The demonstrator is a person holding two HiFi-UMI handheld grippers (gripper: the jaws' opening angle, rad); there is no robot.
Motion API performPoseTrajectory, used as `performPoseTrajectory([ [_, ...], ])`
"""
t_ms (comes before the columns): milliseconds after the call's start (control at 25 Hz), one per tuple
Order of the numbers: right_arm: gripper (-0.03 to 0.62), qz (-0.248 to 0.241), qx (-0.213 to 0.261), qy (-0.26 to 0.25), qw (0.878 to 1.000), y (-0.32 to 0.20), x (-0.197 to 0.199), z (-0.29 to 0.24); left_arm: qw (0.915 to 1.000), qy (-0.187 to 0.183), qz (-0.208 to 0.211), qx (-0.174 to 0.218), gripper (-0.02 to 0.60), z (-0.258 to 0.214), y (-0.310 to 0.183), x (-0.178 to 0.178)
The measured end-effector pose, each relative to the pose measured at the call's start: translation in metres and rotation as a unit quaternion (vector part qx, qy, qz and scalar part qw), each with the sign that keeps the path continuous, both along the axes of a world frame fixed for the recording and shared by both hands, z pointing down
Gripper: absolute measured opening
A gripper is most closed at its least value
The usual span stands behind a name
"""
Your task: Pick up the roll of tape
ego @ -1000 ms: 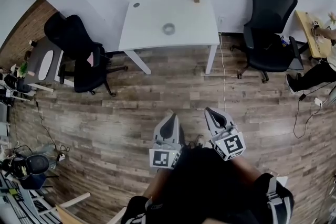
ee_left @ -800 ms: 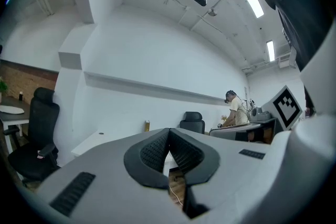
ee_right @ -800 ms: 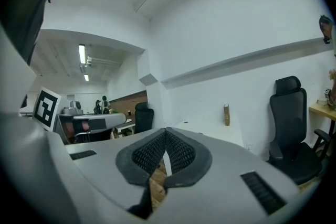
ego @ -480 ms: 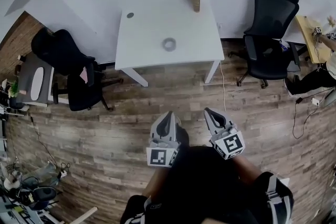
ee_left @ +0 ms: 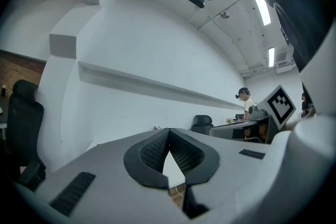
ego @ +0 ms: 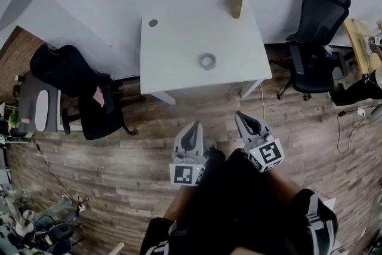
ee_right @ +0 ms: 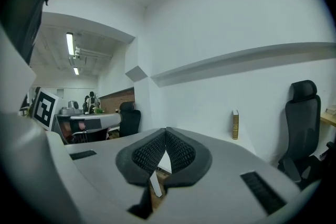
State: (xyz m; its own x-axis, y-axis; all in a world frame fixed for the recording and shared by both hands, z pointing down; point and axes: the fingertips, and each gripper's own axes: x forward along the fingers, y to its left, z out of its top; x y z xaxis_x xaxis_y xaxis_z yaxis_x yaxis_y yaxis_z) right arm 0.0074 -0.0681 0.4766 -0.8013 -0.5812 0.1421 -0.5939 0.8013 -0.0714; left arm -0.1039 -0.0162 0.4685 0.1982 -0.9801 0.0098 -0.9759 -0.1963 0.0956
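White table (ego: 179,51), black chairs (ego: 89,89), brown wood-plank floor (ego: 119,152).

Smooth matt white across the table (ego: 179,39). Brown wood grain, dull, along the floor (ego: 119,158). Matt grey plastic on the left gripper (ego: 192,128) and right gripper (ego: 241,117), with rough black pads (ee_left: 149,152). Black cloth on the chair (ego: 68,71).

The person wears a black top (ego: 236,206). The left gripper (ego: 191,128) and right gripper (ego: 243,117) are smooth grey shells with black dimpled pads (ee_left: 152,150). Each carries a cube (ego: 187,175) of black-and-white square markers.
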Motion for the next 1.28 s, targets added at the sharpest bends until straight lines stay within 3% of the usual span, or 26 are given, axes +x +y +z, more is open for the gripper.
performPoseTrajectory([
  [520, 0.012, -0.037, -0.009, 0.044, 0.998, -0.115, -0.068, 0.030, 0.9991, 0.022, -0.035, -0.005, 0.023, 0.006, -0.086, -0.061],
  [880, 0.012, -0.094, -0.029, 0.129, 0.987, -0.201, -0.104, 0.086, 0.9978, 0.024, -0.060, -0.012, 0.023, 0.006, -0.164, -0.071],
  [1040, 0.015, -0.144, -0.037, 0.218, 0.965, -0.225, -0.115, 0.143, 0.9965, 0.043, -0.069, -0.018, 0.023, 0.007, -0.195, -0.072],
  [1280, 0.057, -0.226, -0.025, 0.348, 0.909, -0.248, -0.128, 0.234, 0.9952, 0.048, -0.079, -0.033, 0.023, 0.019, -0.229, -0.079],
])
